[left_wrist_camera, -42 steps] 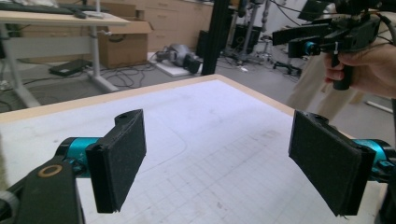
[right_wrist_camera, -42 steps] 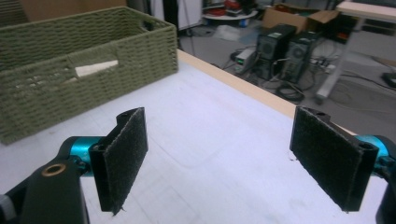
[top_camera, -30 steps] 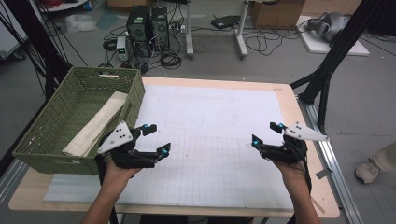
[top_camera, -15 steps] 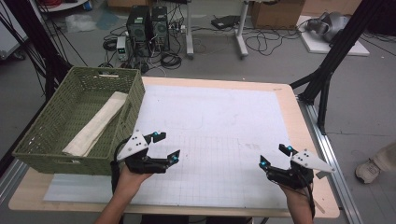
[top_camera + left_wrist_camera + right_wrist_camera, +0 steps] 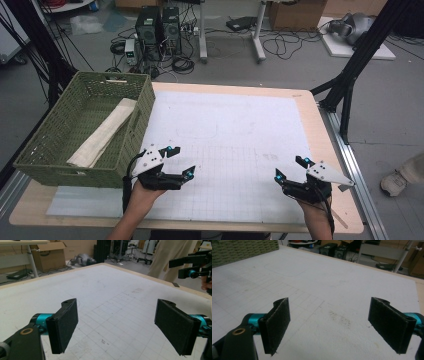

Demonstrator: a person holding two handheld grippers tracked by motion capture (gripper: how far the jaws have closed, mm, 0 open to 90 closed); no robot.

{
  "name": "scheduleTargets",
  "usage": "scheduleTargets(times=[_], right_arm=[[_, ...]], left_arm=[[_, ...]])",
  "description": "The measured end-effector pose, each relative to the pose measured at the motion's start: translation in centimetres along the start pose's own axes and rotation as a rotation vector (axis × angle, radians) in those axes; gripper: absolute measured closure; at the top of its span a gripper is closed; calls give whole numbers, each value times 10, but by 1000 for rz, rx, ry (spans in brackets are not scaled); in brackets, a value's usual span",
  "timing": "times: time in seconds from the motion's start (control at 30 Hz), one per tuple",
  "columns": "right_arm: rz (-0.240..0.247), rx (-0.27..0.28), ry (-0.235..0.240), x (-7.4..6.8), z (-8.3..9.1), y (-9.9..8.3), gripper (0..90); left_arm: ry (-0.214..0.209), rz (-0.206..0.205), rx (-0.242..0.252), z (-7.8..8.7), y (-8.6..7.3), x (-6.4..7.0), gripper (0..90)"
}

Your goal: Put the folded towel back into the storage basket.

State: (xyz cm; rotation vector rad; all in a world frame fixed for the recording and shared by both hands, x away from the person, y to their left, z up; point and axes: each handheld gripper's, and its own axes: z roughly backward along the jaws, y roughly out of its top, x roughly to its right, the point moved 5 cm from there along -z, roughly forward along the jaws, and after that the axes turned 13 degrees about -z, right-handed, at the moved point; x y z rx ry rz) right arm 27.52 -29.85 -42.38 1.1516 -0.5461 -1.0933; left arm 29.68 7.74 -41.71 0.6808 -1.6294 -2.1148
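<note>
Folded beige cloth (image 5: 102,134) lying lengthwise inside green woven basket (image 5: 55,150), slanted from the far right corner toward the near left wall. Basket resting on the left edge of the table (image 5: 300,100), beside the white gridded mat (image 5: 235,130) covering most of the tabletop. Left gripper (image 5: 179,161) held just beside the basket's near right corner, above the mat, jaws spread wide with nothing between them; black pads (image 5: 63,327) apart over bare grid lines in the left gripper view (image 5: 120,327). Right gripper (image 5: 290,169) held well apart from the basket, over the mat's near right part, jaws likewise spread wide and empty; pads (image 5: 277,325) framing a faint dark smudge (image 5: 339,318) on the mat in the right gripper view (image 5: 332,327). Cloth untouched by either gripper. Basket wall (image 5: 242,248) visible at far left beyond the right gripper. Right gripper's black frame (image 5: 192,266) visible at upper right beyond the left gripper.
</note>
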Motion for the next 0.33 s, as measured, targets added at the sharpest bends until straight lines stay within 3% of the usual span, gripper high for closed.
scheduleTargets(times=[0.33], right_arm=[[-2,5,15,-2,-2,0,166]], left_arm=[[6,7,-3,-1,-1,-1,194]])
